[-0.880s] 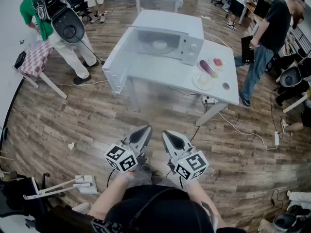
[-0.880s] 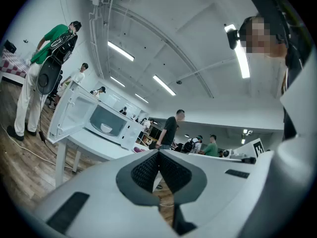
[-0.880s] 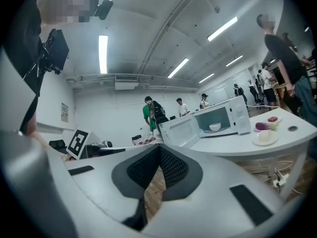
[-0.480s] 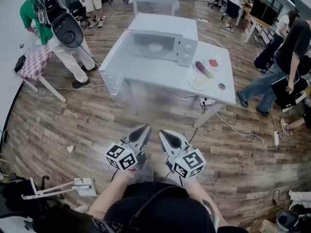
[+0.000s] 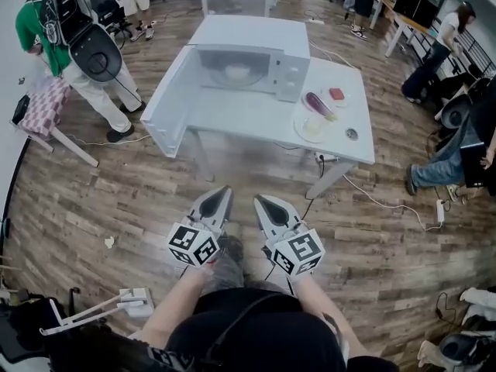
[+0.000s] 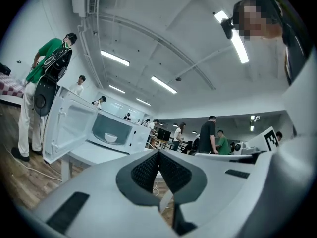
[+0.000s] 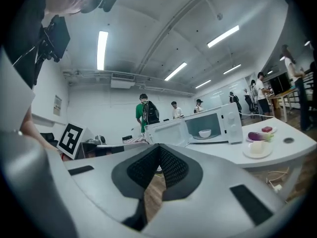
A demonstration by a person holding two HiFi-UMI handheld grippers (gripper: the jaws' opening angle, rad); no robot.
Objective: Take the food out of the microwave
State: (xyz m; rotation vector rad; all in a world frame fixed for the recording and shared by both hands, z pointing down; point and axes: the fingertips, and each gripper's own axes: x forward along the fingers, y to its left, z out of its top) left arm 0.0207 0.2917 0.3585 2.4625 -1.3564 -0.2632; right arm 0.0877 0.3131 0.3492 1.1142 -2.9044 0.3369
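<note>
Two grippers shut, bowl inside the oven

Both units are held level above the wooden plank floor [image 5: 116,200], well apart from the white rectangular table [image 5: 263,122]. The left gripper [image 5: 223,194] has its jaws together with nothing between them, and the right gripper [image 5: 261,202] is in the same condition. The white box-shaped microwave [image 5: 298,72] stands on the table, its door [image 5: 167,103] swung open. A white bowl [image 5: 236,72] sits in the cavity. Its contents cannot be made out at this range.
</note>
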